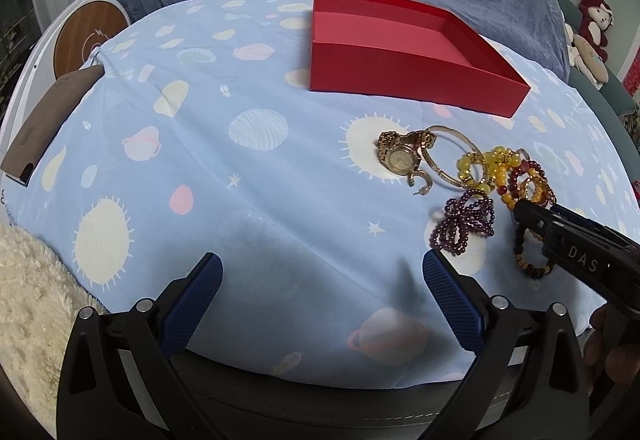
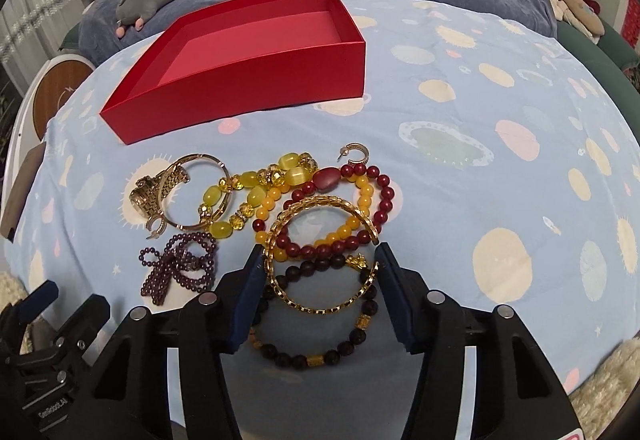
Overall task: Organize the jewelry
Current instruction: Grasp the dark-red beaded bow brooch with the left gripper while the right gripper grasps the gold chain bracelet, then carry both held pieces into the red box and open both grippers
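1. A red box [image 2: 256, 80] is seen open-topped on a blue planet-print cloth [image 2: 480, 100], its pink floor bare.
2. The jewelry lies in a loose heap on the cloth, near the box's front wall but apart from it.
3. At the heap's left a gold watch [image 2: 150, 192] is found touching a plain gold bangle [image 2: 200, 196]; a purple bead strand [image 2: 180, 266] lies bunched just beside them.
4. Yellow-green beads [image 2: 256, 188] cross the middle, and a small gold hoop earring [image 2: 356, 156] rests at the far edge.
5. A red and yellow bead bracelet [image 2: 360, 208] is overlapped by a gold chain bangle [image 2: 324, 260], with a dark bead bracelet [image 2: 312, 356] nearest the camera.
6. The right gripper [image 2: 320, 260] is held with jaws apart, one finger on either side of the gold chain bangle — whether the pads touch it cannot be told.
7. The left gripper [image 1: 322, 268] is held low over bare cloth, jaws wide apart — nothing lies between them.
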A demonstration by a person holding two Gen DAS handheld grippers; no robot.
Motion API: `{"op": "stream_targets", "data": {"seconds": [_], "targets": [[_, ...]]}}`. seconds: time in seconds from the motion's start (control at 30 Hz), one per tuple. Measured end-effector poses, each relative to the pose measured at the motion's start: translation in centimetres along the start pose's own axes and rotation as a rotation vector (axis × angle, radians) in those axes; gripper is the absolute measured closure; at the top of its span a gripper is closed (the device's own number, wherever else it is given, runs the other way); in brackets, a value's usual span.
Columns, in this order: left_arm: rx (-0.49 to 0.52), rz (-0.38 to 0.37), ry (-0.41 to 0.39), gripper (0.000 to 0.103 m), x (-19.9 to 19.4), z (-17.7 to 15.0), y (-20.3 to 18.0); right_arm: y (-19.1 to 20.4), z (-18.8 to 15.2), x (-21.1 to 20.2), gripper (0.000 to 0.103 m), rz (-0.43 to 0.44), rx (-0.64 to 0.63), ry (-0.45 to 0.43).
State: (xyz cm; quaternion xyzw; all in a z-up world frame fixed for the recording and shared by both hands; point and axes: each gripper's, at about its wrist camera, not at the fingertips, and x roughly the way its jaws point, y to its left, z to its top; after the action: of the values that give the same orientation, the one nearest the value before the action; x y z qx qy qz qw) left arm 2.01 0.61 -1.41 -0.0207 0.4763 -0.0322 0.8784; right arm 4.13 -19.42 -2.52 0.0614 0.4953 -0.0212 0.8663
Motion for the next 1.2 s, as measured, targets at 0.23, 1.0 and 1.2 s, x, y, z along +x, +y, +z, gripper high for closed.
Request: {"op": "stream_targets", "data": {"seconds": [0.23, 1.0, 1.2], "targets": [[0.024, -0.053, -0.012, 0.009, -0.2, 1.0, -1.6, -1.5, -0.8, -2.1, 0.050, 0.027, 0.040, -0.023], [0.156, -0.168, 0.053, 0.090, 2.6, 2.6, -6.9, -3.8, -1.6, -3.4, 0.050, 0.028, 0.099, -0.027], [0.113, -0.211, 0.041, 0.092, 0.8, 3.0, -5.6, -3.5, -1.4, -4.2, 0.050, 0.061, 0.102, -0.033]]}}
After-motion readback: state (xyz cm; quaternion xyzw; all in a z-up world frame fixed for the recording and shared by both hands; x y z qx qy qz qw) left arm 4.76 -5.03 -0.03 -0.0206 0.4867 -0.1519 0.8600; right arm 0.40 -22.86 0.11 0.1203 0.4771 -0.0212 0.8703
